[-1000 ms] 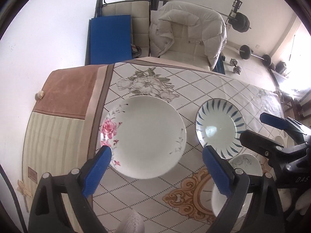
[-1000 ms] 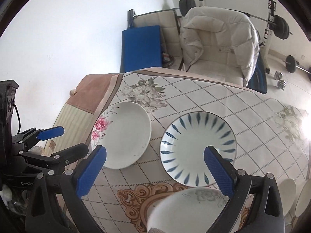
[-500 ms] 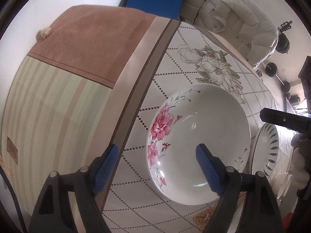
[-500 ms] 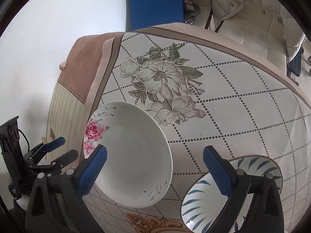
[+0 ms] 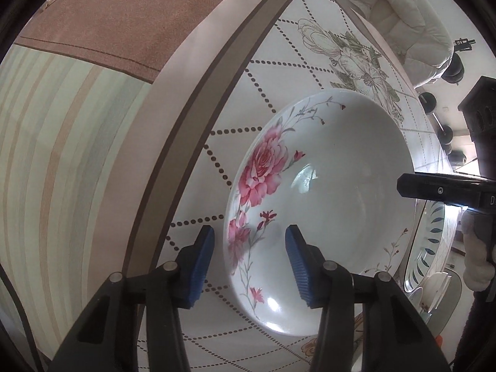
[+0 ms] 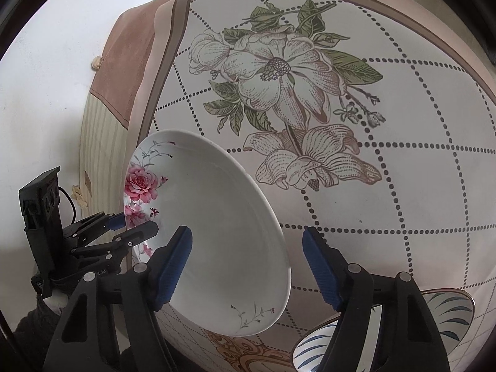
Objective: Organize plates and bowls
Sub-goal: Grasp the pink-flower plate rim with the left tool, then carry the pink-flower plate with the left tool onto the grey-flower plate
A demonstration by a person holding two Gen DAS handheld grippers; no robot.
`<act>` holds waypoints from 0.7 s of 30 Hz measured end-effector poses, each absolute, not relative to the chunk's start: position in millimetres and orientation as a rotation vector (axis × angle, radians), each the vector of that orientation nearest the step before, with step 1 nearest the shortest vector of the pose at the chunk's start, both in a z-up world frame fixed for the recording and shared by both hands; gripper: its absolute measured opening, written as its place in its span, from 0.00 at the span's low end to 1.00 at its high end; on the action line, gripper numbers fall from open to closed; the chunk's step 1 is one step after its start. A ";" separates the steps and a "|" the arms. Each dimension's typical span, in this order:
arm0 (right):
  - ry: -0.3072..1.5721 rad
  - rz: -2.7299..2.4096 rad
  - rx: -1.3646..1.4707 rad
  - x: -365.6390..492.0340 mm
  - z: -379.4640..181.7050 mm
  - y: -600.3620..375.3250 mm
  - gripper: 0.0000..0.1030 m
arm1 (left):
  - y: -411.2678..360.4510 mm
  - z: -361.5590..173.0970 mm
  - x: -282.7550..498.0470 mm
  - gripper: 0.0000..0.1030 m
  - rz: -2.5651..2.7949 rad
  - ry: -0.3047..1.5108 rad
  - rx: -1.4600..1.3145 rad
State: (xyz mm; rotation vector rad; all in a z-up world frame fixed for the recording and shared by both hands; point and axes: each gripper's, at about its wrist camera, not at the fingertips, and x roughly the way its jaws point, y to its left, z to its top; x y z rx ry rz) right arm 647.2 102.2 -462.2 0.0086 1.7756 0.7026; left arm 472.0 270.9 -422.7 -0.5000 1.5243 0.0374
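Rose plate (image 5: pixel 325 204) sits flat on the tablecloth (image 5: pixel 254 71), near the table's left edge. Both grippers are on it at once, from opposite sides.

Left gripper (image 5: pixel 249 260): jaws apart, straddling the plate's near rim, one pad (image 5: pixel 201 266) outside over the cloth, the other above the plate's well. Not closed on anything. From the right wrist view the same gripper (image 6: pixel 136 228) shows at the plate's rose side, low and close to the rim.

Right gripper (image 6: pixel 248 266): jaws apart too, one pad (image 6: pixel 173 266) over the plate's inside, the other over the cloth, so the right-hand rim lies between them. No grip yet. Its finger shows in the left view as a dark bar across the plate's far side.

Blue-leaf plate (image 6: pixel 434 319) lies just beside the rose plate, on its right; I can't tell whether the rims touch. More white ware (image 5: pixel 434 285) beyond it, too small to sort out.

Step in hand, as I read it: taking hold of the rose plate by its rim, likely to stack it with the other.

Next move calls for: drop each gripper until the rim sits well between the pads, then close. Rim is thin and glazed, so a shallow bite could slip. Lift level, both sides together
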 end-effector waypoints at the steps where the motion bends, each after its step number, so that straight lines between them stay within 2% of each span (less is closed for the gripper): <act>1: 1.781 0.706 0.005 646.8 -463.7 102.3 0.72 | 269.5 -422.7 472.5 0.43 0.034 1.526 -0.500; 3: 1.797 0.704 0.006 645.8 -469.0 103.5 0.71 | 267.9 -422.8 473.3 0.35 0.031 1.531 -0.501; 8: 1.815 0.736 0.058 645.7 -470.1 98.5 0.66 | 272.2 -424.8 481.1 0.30 0.034 1.533 -0.514; 12: 1.831 0.763 0.047 642.8 -471.6 98.4 0.54 | 280.9 -425.2 481.3 0.23 0.039 1.536 -0.523; 17: 1.830 0.746 0.036 644.6 -472.2 96.9 0.44 | 282.1 -426.4 478.1 0.21 0.043 1.533 -0.524; 21: 1.823 0.699 0.013 647.2 -473.3 89.5 0.20 | 285.2 -426.1 477.3 0.21 0.048 1.524 -0.525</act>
